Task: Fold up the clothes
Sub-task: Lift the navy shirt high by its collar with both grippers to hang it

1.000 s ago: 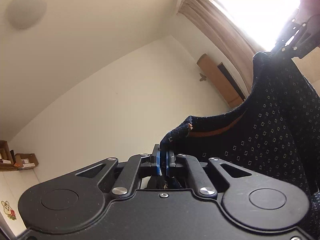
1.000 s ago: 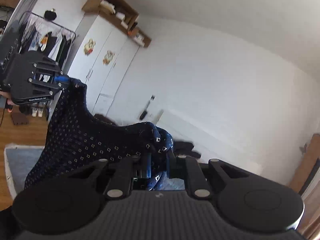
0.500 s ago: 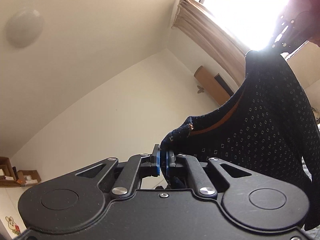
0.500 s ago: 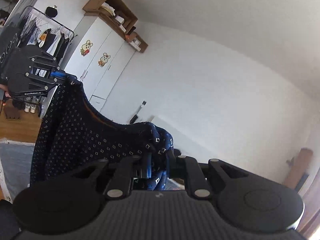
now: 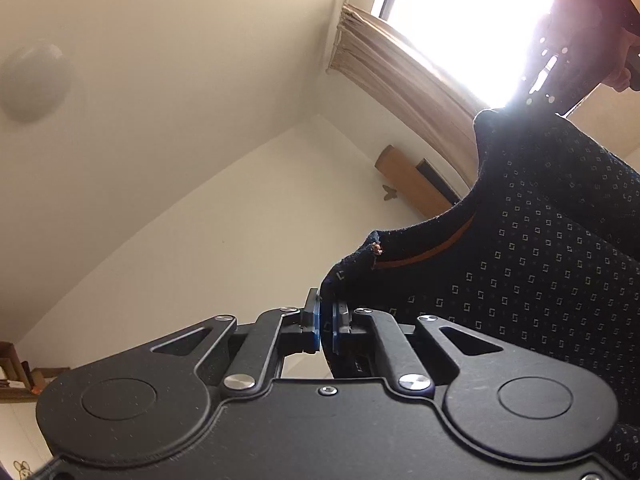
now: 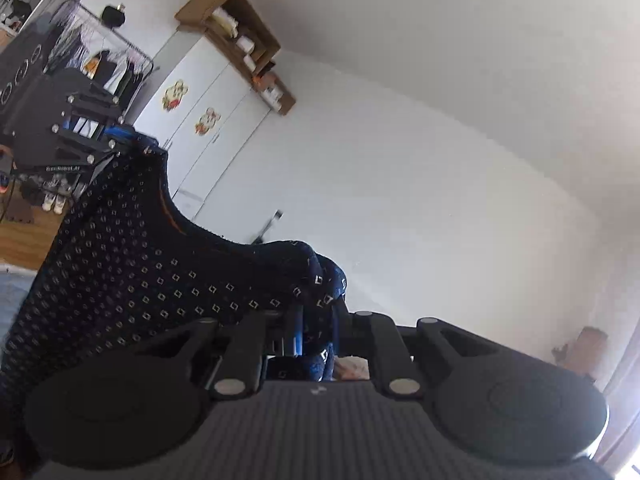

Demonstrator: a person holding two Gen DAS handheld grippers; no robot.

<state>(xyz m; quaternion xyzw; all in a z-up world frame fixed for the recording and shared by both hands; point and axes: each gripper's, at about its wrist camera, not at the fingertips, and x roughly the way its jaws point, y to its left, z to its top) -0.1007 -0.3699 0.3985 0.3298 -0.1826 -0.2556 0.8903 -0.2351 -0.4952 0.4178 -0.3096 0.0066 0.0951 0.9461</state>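
Left wrist view: left gripper (image 5: 326, 326) jaws clamped on the edge of the dark navy knit garment with small square pattern (image 5: 540, 264), beside the orange-trimmed neckline. Fabric spans up-right to the right gripper (image 5: 560, 76) against the bright window (image 5: 460, 12).

Right wrist view: right gripper (image 6: 316, 332) jaws pinched on bunched fabric; garment (image 6: 140, 264) hangs in open air, clear of the white wall (image 6: 420, 200), white wardrobe (image 6: 200, 136) and wooden floor (image 6: 24, 240). Left gripper (image 6: 120, 140) holds the far corner.

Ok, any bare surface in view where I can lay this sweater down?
Barely: both cameras tilt upward. Only the right wrist view shows a strip of wooden floor and a blue-grey mat at far left, bordered by the hanging sweater. Behind the floor it is crowded: shoes, a clothes rack.
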